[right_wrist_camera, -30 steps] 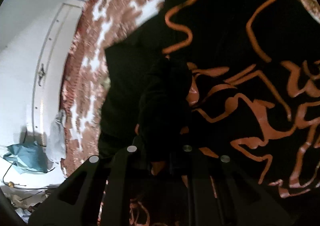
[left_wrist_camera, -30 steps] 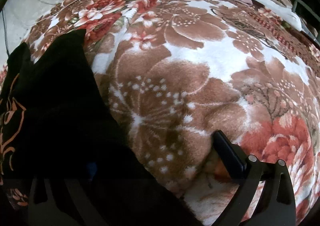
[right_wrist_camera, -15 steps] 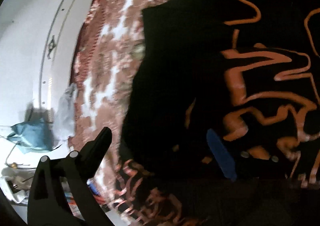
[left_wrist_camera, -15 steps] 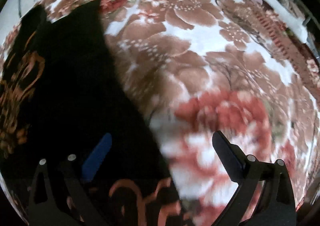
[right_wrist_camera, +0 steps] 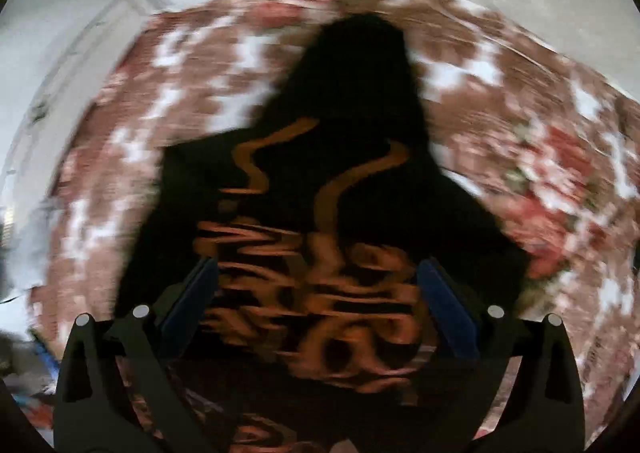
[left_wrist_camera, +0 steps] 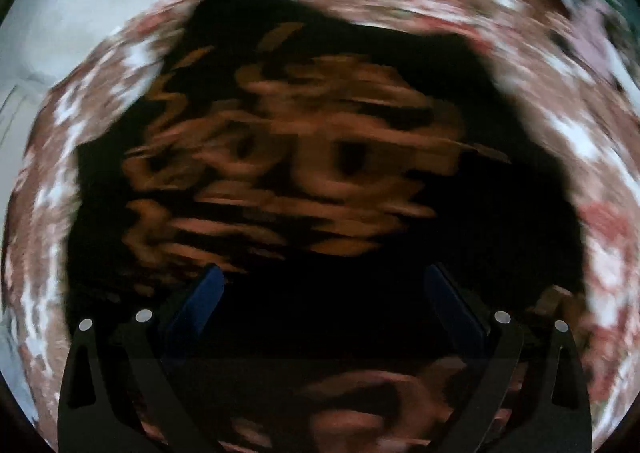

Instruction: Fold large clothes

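The black garment (right_wrist_camera: 352, 125) is matt cloth carrying an orange print (right_wrist_camera: 328, 293) that looks flat and slightly rubbery. Under it, the floral blanket (right_wrist_camera: 520, 141) reads as soft, plush fabric, though blur hides its pile. The gripper fingers (left_wrist_camera: 460, 305) look like matt black plastic with smooth blue pads and small shiny metal screw heads (left_wrist_camera: 502, 317)

Both wrist views were heavily motion-blurred; the floral blanket (left_wrist_camera: 592, 141) smeared into streaks, as did the orange print on the black garment (right_wrist_camera: 320, 293); only the fingers (right_wrist_camera: 444, 305) stayed sharp; light was soft and even, without glare; fisheye curvature bent the edges, with dark corner vignetting.
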Demonstrator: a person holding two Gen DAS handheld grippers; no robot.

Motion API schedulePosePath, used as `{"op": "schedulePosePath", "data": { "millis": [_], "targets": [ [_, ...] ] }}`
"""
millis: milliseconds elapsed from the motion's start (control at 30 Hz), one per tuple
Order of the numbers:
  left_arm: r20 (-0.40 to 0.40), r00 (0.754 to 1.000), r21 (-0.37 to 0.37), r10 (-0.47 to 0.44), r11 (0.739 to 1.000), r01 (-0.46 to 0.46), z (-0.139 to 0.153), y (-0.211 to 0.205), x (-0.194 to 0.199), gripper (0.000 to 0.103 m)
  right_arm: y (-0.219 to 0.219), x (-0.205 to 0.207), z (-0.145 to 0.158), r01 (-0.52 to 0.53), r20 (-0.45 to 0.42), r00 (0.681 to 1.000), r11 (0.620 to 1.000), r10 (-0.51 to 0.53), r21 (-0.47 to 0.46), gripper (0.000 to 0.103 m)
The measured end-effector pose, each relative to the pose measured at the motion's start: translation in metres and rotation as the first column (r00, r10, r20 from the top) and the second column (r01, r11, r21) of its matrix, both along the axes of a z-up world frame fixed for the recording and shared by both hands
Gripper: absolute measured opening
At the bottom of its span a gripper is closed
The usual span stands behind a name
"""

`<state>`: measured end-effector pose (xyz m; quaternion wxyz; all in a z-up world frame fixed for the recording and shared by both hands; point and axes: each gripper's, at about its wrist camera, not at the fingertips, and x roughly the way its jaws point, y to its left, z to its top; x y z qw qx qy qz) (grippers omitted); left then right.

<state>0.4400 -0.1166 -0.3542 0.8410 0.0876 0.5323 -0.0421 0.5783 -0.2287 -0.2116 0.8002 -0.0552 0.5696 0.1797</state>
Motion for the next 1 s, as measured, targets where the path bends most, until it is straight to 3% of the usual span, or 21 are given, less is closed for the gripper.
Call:
{"op": "schedulePosePath", "data": {
  "millis": [100,200,267,367,467,500,633,700,1000],
  "targets": [
    [0.056,0.995,0.036,0.080,0.996,-0.082,0.004,0.067,0.032,0.098,-0.045,-0.005,-0.034,0.089,0.040,0.996,0.991,-0.086,-0.101,0.098],
    [0.092,0.982,0.016,0.164,0.986,-0.166,0.008,0.126,0.060,0.098,-0.077,-0.018,-0.078,0.141,0.032,0.990,0.974,-0.138,-0.177,0.098],
    [0.045,0.981,-0.019,0.191,0.982,-0.190,-0.003,0.153,0.081,0.098,-0.087,-0.026,-0.104,0.151,0.021,0.988,0.961,-0.150,-0.230,0.098],
    [0.006,0.985,-0.036,0.175,0.984,-0.174,-0.015,0.159,0.097,0.096,-0.092,-0.037,-0.130,0.148,0.028,0.989,0.949,-0.146,-0.280,0.098],
    [-0.031,0.992,-0.054,0.120,0.991,-0.121,-0.026,0.154,0.105,0.086,-0.095,-0.042,-0.142,0.140,0.059,0.990,0.946,-0.128,-0.294,0.098],
    [-0.043,0.993,-0.060,0.113,0.991,-0.116,-0.030,0.152,0.104,0.080,-0.097,-0.043,-0.145,0.142,0.064,0.990,0.946,-0.129,-0.290,0.098],
    [-0.103,0.991,-0.080,0.089,0.992,-0.097,-0.044,0.145,0.104,0.036,-0.099,-0.042,-0.149,0.165,0.039,0.986,0.950,-0.160,-0.263,0.098],
    [-0.094,0.993,-0.081,0.064,0.994,-0.072,-0.039,0.144,0.104,0.024,-0.098,-0.042,-0.150,0.169,0.028,0.985,0.951,-0.167,-0.257,0.098],
    [-0.067,0.995,-0.090,0.070,0.993,-0.076,-0.006,0.164,0.103,0.024,-0.103,-0.050,-0.155,0.170,0.022,0.985,0.957,-0.170,-0.236,0.098]
  ]
}}
